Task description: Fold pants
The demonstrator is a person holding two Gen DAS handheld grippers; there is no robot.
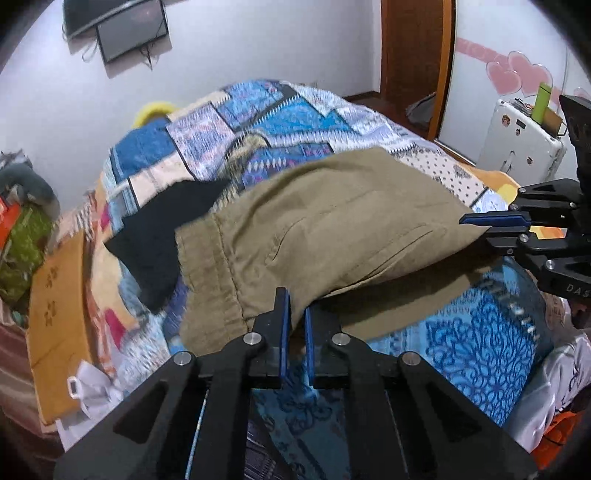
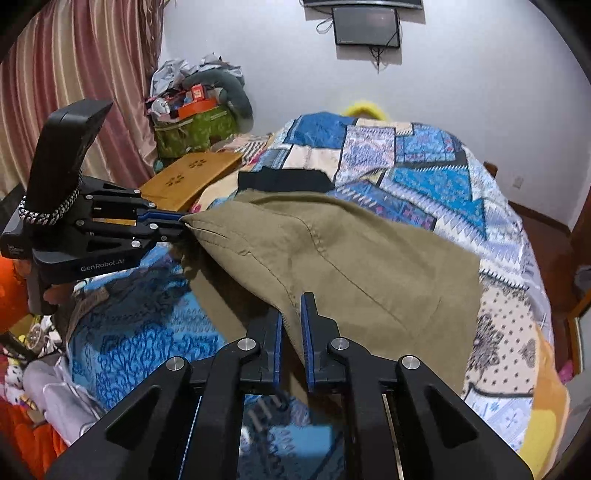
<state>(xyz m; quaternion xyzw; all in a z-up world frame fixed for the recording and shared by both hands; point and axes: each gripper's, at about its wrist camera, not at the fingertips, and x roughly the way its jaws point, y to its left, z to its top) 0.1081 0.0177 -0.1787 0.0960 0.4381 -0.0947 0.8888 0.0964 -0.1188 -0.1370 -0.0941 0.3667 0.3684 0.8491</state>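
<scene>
- Your left gripper [image 1: 295, 314] is clamped on the near edge of the khaki pants [image 1: 332, 229], at six o'clock in its own view, the cloth pinched between the blue pads.
- Your right gripper [image 2: 291, 314] is likewise closed on the pants, gripping a fold of the fabric at six o'clock in the right wrist view.
- Between the two grips the pants are lifted off the bed, the cloth sagging towards twelve o'clock across the patchwork quilt [image 1: 280, 114].
- A black garment [image 1: 162, 236] lies on the quilt at nine o'clock of the pants in the left view, partly tucked under them.
- A wooden board [image 2: 192, 173] sits at the bed's edge around ten o'clock in the right view, with a green bag [image 2: 192, 133] and striped curtains [image 2: 74, 74] beyond it.
- A dark screen [image 2: 365, 26] hangs on the white wall at twelve o'clock.
</scene>
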